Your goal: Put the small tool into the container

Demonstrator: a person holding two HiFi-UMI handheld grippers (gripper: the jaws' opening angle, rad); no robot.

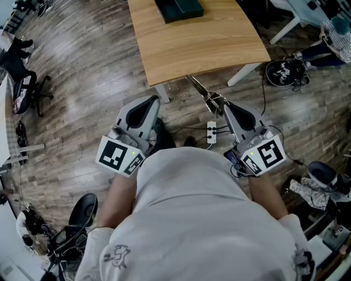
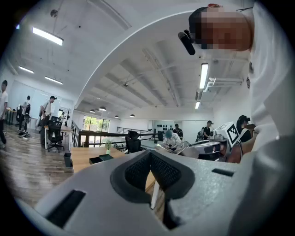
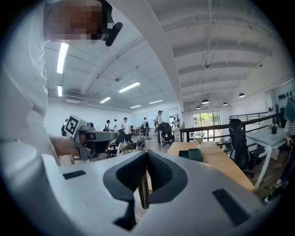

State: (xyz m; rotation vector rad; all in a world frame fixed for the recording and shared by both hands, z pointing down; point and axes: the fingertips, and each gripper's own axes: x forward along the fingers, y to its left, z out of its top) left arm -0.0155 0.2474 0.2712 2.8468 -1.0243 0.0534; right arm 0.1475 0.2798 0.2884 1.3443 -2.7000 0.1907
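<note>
The small tool [image 1: 203, 92], a thin metal piece, sticks out forward from the right gripper [image 1: 224, 107], whose jaws are pressed together on its rear end; in the right gripper view a narrow bar shows between the pads. The tool's free tip reaches the near edge of the wooden table [image 1: 203, 44], above the floor. The container [image 1: 178, 8], a dark shallow tray, lies on the table's far end, well ahead of the tool's tip and slightly to its left, so the two are well apart. The left gripper [image 1: 153, 100] sits off to the tool's left, apart from it, with its pads met and nothing between them

The step in hand looks like the carry: the tool is gripped and held close to the person's body, not yet over the table. The next move likely calls for reaching forward across the tabletop until the tool's tip is above the tray, lowering it inside the rim, and only then parting the jaws. Since the grip is at one end of a long thin piece, it could swing or slip on the way
</note>
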